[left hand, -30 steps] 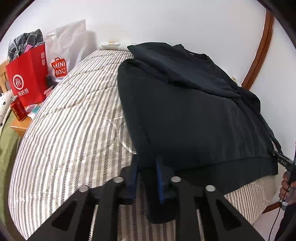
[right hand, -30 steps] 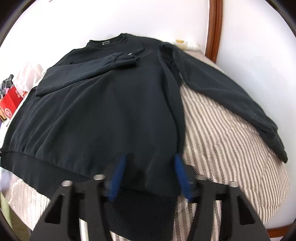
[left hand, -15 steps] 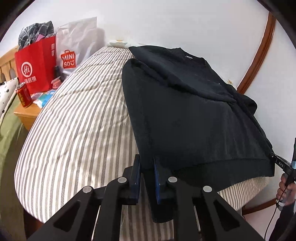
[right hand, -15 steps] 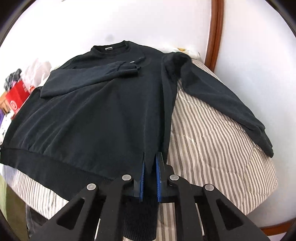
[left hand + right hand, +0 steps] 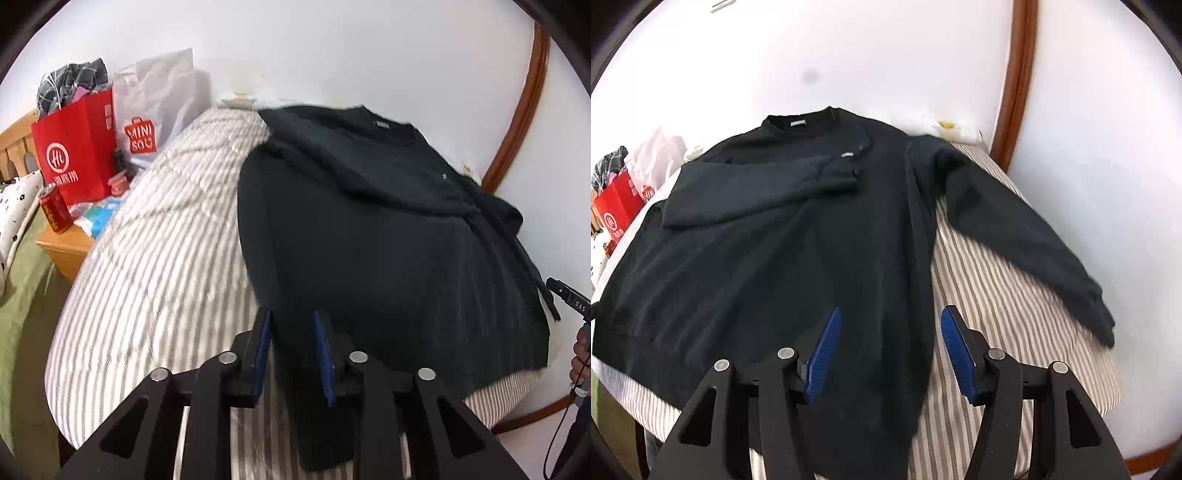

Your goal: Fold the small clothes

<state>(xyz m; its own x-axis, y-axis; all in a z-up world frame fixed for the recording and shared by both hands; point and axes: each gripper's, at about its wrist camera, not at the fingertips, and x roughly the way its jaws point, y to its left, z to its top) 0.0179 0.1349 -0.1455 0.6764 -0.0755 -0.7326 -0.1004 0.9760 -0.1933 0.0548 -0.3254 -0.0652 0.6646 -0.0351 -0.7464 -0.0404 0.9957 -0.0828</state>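
The left claw (image 5: 291,354) is apart, its blue pads on each side of the black sweatshirt's (image 5: 388,236) bottom corner, not squeezing it. The right claw (image 5: 890,350) is wide apart over the other bottom corner. The sweatshirt lies flat on the striped bed (image 5: 159,236), one sleeve (image 5: 757,192) folded across its chest, the other sleeve (image 5: 1027,236) spread out. The hem is partly hidden under both claws. A red bag (image 5: 74,155) stands far off.

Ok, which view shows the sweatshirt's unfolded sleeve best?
Right wrist: the unfolded sleeve lies fully visible, stretched across the striped bedcover. The left wrist view shows only a bunched bit at the sweatshirt's far edge.
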